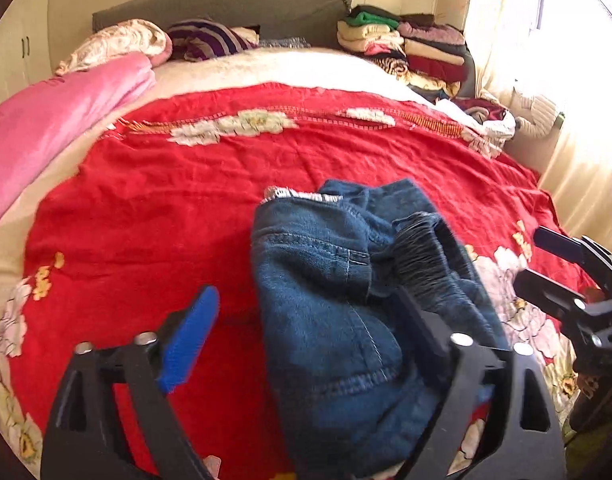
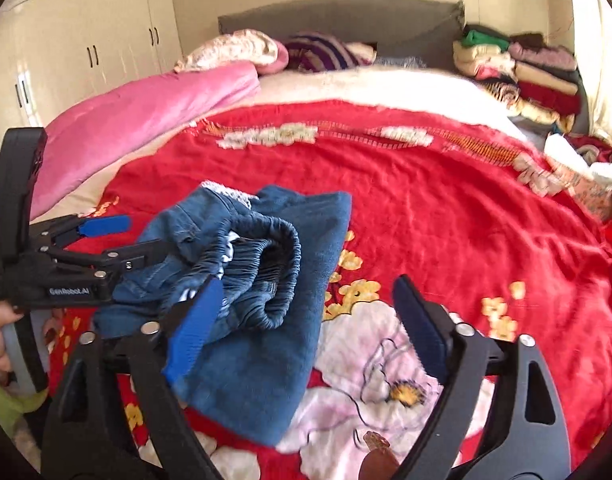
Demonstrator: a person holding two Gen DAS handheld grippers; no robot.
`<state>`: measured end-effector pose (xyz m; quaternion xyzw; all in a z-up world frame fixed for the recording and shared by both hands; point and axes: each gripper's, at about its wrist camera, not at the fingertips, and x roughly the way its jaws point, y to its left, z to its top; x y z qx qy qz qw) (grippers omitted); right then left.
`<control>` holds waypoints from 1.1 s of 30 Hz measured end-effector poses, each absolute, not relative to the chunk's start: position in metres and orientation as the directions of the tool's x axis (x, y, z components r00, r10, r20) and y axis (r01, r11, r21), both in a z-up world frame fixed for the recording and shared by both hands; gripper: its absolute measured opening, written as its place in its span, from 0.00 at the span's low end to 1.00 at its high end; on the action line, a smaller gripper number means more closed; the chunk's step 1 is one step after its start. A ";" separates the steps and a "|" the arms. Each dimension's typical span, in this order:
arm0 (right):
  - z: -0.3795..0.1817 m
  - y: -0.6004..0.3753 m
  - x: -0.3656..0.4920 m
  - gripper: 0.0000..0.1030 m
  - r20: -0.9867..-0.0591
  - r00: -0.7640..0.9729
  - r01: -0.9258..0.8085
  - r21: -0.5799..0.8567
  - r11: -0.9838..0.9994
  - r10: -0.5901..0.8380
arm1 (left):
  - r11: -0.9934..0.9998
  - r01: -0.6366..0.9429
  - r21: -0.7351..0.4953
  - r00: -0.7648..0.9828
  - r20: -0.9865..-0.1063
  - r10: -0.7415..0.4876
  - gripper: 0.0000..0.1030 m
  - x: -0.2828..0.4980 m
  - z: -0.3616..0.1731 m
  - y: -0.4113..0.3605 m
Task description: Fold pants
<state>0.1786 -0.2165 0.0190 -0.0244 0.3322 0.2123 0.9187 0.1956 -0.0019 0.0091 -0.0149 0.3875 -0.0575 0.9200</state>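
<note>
A pair of blue denim pants (image 1: 337,312) lies bunched and partly folded on the red flowered bedspread (image 1: 166,200), elastic waistband (image 2: 266,272) up. My left gripper (image 1: 306,320) is open, its jaws wide apart around the pants, which drape over its right finger (image 1: 421,320). In the right wrist view the left gripper (image 2: 142,240) reaches into the pants from the left. My right gripper (image 2: 306,324) is open and empty, its left pad (image 2: 190,336) at the pants' edge. It shows at the right edge of the left wrist view (image 1: 545,264).
A pink quilt (image 2: 146,128) lies along the bed's left side. Pillows (image 2: 242,50) and a grey headboard (image 2: 345,16) are at the far end. Stacks of folded clothes (image 2: 517,72) sit at the far right corner. Wardrobe doors (image 2: 86,44) stand left; a curtain (image 1: 545,60) hangs right.
</note>
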 end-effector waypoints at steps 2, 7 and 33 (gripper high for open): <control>0.027 -0.221 0.164 0.86 -0.593 0.714 -0.402 0.086 0.911 0.371 | 0.993 0.094 -0.066 0.706 -0.699 -0.113 0.93 0.187 0.016 -0.002; 0.042 -0.231 0.134 0.90 -0.539 0.761 -0.389 0.067 0.919 0.362 | 0.995 0.082 -0.053 0.730 -0.677 -0.096 0.96 0.163 0.031 -0.003; 0.020 -0.251 0.047 0.91 -0.584 0.756 -0.345 0.026 0.938 0.294 | 0.996 -0.007 -0.090 0.726 -0.685 -0.057 0.96 0.035 0.006 -0.009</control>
